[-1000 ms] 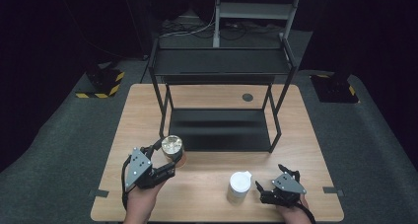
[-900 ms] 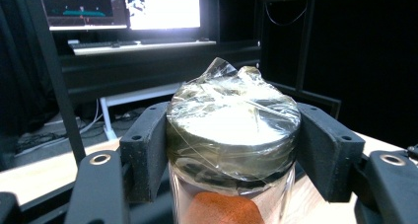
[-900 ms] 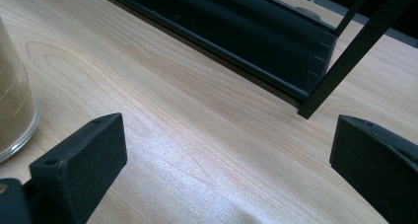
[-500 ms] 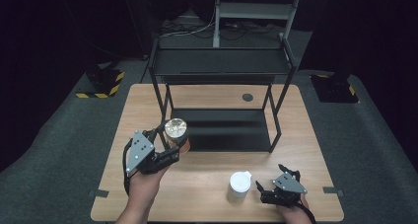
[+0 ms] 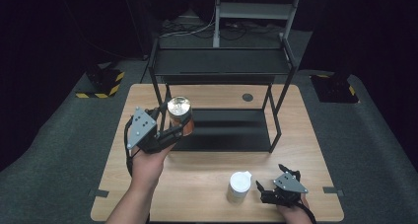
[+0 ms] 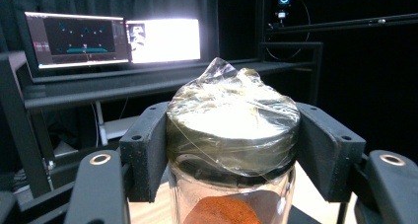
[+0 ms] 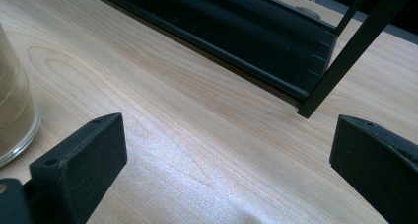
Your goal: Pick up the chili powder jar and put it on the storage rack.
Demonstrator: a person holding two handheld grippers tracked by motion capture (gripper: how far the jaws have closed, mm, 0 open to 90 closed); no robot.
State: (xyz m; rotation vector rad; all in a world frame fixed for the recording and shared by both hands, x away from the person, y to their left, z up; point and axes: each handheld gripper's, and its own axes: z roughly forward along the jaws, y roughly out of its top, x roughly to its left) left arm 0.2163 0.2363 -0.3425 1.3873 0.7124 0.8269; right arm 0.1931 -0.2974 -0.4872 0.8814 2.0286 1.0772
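Jar [image 5: 180,116] of orange powder is clamped in the left hand-held gripper [image 5: 170,128]; right hand-held gripper [image 5: 270,192] gapes empty.

The table [image 5: 207,184] is pale wood with a smooth, faintly shiny grain. On it stands a rack [image 5: 222,66] of matt black metal. At about nine o'clock on the table, the left gripper [image 5: 170,128], in matt black plastic, clasps a clear glass jar [image 5: 180,118] holding rust-coloured powder, its lid under crinkled glossy film. At six o'clock stands a white-lidded jar [image 5: 239,186], glass-walled, just beside the right gripper [image 5: 266,192].
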